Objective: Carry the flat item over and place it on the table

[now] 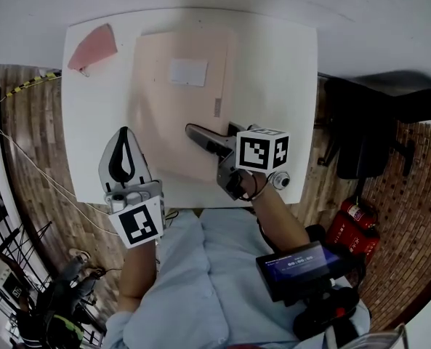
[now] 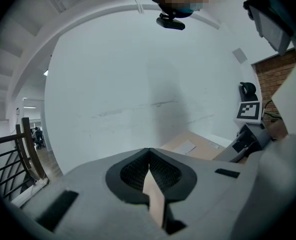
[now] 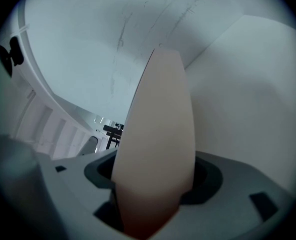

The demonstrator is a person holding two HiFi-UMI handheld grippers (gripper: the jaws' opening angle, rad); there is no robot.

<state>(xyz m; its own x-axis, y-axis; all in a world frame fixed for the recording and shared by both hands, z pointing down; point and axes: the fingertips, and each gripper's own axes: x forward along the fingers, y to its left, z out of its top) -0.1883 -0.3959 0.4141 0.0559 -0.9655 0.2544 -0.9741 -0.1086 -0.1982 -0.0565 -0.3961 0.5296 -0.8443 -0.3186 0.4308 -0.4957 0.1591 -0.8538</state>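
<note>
Left jaws: the left gripper (image 2: 148, 156) is clamped shut on a thin edge of the flat, pale peach rectangular envelope (image 1: 175, 115). The sheet shows edge-on as a narrow strip between the ribbed black pads.
Right jaws: the right gripper (image 3: 155, 184) has its jaws standing apart with the envelope rising between them. A dark gap shows at each side of the sheet. The sheet itself hides any spot where a pad might touch it.
Envelope: it lies over the middle of the square white table (image 1: 295, 86). Its near edge is at the two grippers, and its face carries a white paper label (image 1: 189, 72) and a small grey strip (image 1: 217, 107). Its left edge is blurred in the head view. Whether it rests on the tabletop or hangs just above it cannot be told.
Right gripper's lower jaw: covered by the envelope in the head view.
Table corner: a pink wedge-shaped piece (image 1: 93, 48) sits near the far left corner, apart from the envelope.
Near table edge: hidden behind the person's light blue shirt (image 1: 200, 282).
Floor at right: a red fire extinguisher (image 1: 353, 224), partly behind the arm.
</note>
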